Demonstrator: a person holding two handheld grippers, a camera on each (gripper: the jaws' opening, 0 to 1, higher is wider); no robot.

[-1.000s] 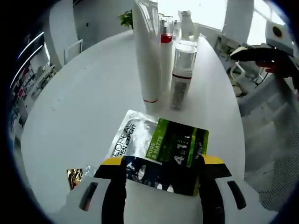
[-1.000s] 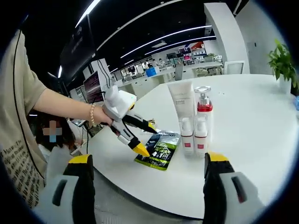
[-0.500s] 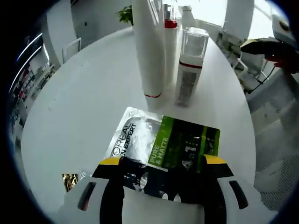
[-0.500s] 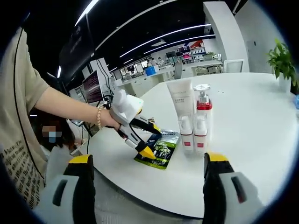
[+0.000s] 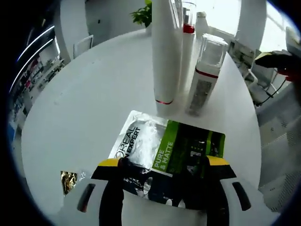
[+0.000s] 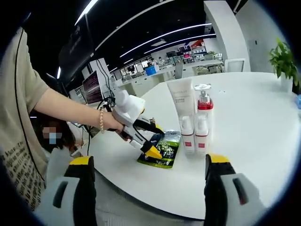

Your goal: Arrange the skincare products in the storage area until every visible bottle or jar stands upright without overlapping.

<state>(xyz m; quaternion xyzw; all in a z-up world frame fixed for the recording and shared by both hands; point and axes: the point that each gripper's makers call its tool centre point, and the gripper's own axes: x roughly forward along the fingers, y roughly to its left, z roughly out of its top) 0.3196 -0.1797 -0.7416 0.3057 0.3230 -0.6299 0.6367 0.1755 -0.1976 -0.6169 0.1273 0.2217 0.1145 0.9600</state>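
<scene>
- Left tongs (image 5: 163, 165): jaws spread wide, yellow tips either side of the near edge of the sachet (image 5: 169, 157); can't tell if they touch it, nothing gripped.
- Sachet: flat on the white round table (image 5: 80, 108), silver + green + dark print, just in front of the bottle group.
- White tube (image 5: 164, 52) upright just beyond the sachet, red line near its base.
- Red-collared pump bottle (image 5: 187, 42) upright right behind the tube, partly hidden by it.
- Clear-capped bottle (image 5: 203, 77) upright beside the tube, on its right in left gripper view; red band under the cap.
- Small gold scrap (image 5: 67, 180) on the table nr the left jaw, apart from the sachet.
- Potted plant (image 5: 143, 13) at the far side of the table.
- Right tongs (image 6: 149, 162): jaws wide apart, holding nothing, off the table edge, well back from the products.
- Right gripper view: a person's hand (image 6: 113, 123) holds the left tongs, tips down at the sachet; 2 small white bottles (image 6: 194, 134) w/ red bands stand side by side in front of the tube and pump bottle, close together, not overlapping.
</scene>
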